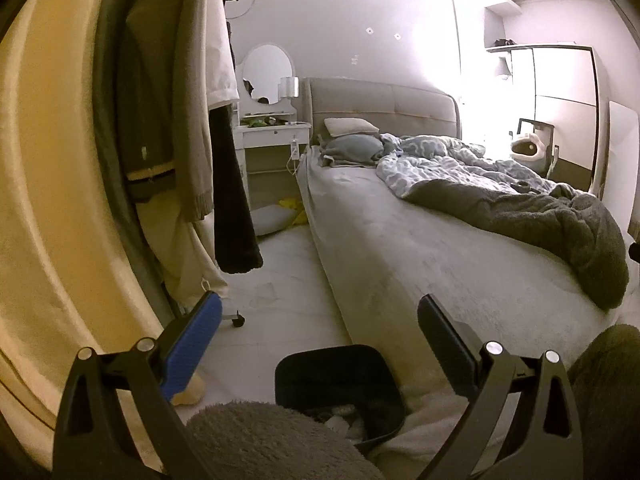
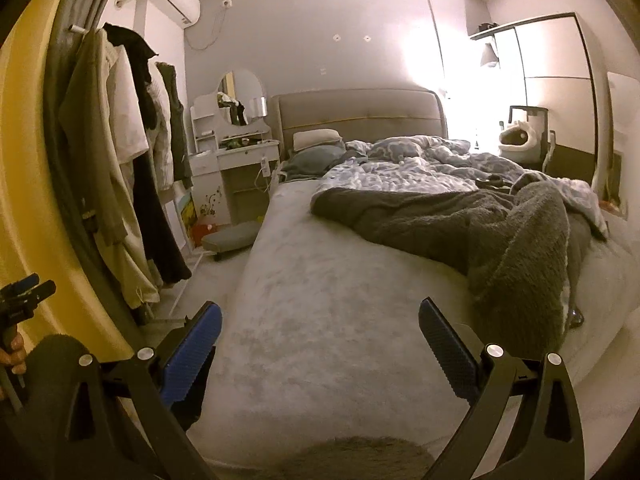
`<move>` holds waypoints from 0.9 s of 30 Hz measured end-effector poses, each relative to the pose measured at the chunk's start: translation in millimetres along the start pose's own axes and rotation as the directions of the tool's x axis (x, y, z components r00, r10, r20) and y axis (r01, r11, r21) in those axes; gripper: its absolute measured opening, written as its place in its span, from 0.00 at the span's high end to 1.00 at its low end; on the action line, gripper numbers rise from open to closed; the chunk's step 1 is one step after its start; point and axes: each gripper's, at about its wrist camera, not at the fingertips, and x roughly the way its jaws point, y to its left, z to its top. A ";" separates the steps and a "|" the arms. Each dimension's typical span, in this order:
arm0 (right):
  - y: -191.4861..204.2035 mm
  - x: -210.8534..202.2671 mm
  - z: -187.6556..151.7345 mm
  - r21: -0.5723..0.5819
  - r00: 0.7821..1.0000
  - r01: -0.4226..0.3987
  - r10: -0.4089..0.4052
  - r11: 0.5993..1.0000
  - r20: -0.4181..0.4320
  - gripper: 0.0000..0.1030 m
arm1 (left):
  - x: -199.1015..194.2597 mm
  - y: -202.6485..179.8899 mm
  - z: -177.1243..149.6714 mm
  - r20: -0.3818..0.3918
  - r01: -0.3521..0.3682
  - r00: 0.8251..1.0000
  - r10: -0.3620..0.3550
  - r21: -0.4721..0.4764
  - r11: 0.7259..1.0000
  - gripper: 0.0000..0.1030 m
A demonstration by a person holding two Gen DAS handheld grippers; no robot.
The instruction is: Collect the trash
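Observation:
A black trash bin (image 1: 336,376) stands on the floor beside the bed, low in the left wrist view, with pale scraps (image 1: 340,418) inside. My left gripper (image 1: 320,324) hangs open just above it, nothing between its fingers. A flat, clear wrapper (image 1: 263,294) lies on the white floor further ahead. Something yellow and crumpled (image 1: 292,208) lies on the floor near the dresser. My right gripper (image 2: 320,332) is open and empty over the grey sheet of the bed (image 2: 320,280). In the right wrist view the left gripper (image 2: 24,292) shows at the far left, held by a hand.
A wheeled clothes rack (image 1: 180,120) with hanging coats fills the left side. A white dresser (image 1: 272,136) with a round mirror stands by the headboard. A rumpled grey blanket (image 2: 500,232) covers the bed's right half. A low grey cushion (image 2: 232,238) lies on the floor.

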 end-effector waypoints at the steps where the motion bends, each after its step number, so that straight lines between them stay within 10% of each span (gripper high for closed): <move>1: 0.4 0.0 0.2 -0.003 1.000 -0.001 0.001 1.000 -0.001 0.03 | 0.1 -0.3 0.0 0.000 -0.002 1.000 0.002 0.002 1.000 0.03; 27: 1.2 3.0 0.6 -0.003 1.000 -0.009 0.009 1.000 -0.006 0.03 | -0.4 2.4 0.1 -0.006 0.018 1.000 -0.018 -0.042 0.999 0.03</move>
